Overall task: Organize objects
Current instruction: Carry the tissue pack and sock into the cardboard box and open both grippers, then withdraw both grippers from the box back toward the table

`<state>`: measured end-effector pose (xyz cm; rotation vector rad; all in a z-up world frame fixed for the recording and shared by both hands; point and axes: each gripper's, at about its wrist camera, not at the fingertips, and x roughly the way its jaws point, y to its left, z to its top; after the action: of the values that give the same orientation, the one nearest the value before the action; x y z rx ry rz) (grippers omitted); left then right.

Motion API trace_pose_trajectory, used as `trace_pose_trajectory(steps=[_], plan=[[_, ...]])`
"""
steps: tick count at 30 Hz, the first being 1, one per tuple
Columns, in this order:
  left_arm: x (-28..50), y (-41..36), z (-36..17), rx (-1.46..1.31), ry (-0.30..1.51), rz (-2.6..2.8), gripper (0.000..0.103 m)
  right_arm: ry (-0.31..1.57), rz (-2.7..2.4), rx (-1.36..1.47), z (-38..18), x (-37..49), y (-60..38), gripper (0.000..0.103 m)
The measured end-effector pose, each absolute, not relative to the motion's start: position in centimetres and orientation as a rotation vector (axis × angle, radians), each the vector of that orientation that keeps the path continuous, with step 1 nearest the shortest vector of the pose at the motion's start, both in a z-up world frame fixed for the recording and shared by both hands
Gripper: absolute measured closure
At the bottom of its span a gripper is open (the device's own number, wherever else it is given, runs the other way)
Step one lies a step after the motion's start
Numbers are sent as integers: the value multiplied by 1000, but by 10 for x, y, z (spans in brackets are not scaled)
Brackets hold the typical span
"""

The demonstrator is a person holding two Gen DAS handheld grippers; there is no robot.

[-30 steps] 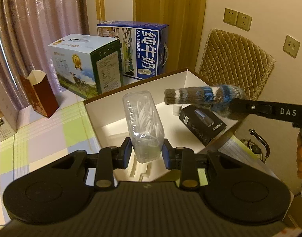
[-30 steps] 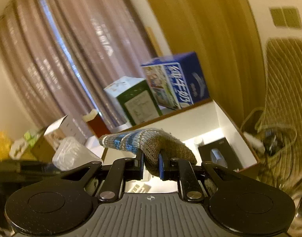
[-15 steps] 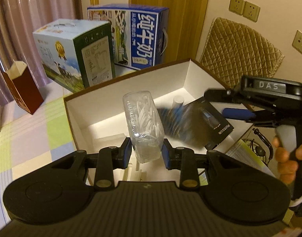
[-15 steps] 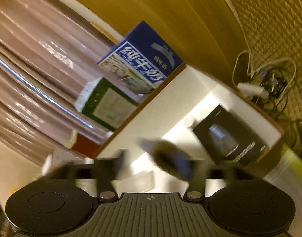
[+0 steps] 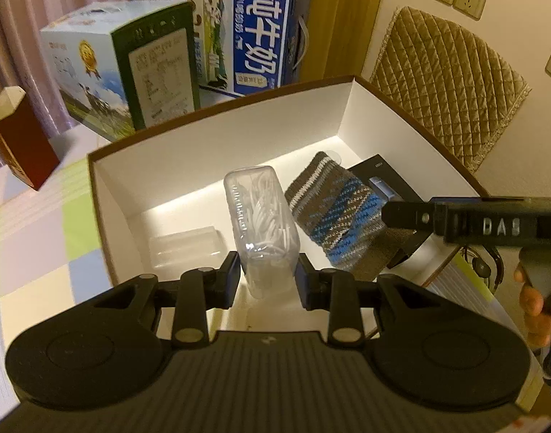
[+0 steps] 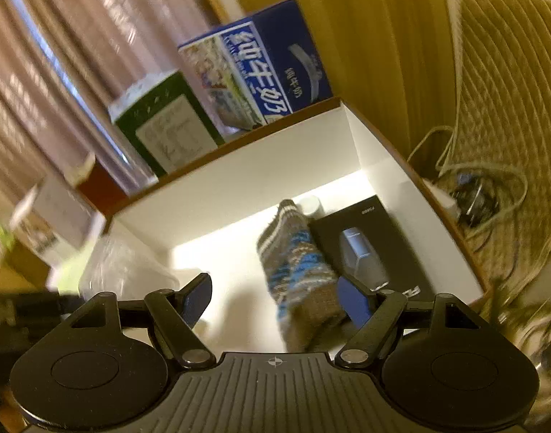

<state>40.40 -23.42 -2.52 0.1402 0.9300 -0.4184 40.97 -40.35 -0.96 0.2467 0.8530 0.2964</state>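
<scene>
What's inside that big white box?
In the white box: a striped knitted sock leaning on a black product box, a clear lid and a small white cylinder. The floor beneath the sock is hidden.

Large white characters "纯牛奶" stood on the blue carton at the far side. "DAS" was embossed on the right gripper. Other print was too small to read.

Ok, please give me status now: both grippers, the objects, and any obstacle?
Left gripper shut on clear plastic case. Right gripper open; knit sock lies in white box, against black box. Nothing blocking.
</scene>
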Motion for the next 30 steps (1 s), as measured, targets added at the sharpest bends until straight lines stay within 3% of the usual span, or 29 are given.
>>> trace_pose_trajectory(steps=[11,30], plan=[[422,-244,-41,183,954,-416,76,829,290,66,-10,401,-392,18],[391,-216,-13,137,953,-351,32,803,315,21,0,382,-395,3]])
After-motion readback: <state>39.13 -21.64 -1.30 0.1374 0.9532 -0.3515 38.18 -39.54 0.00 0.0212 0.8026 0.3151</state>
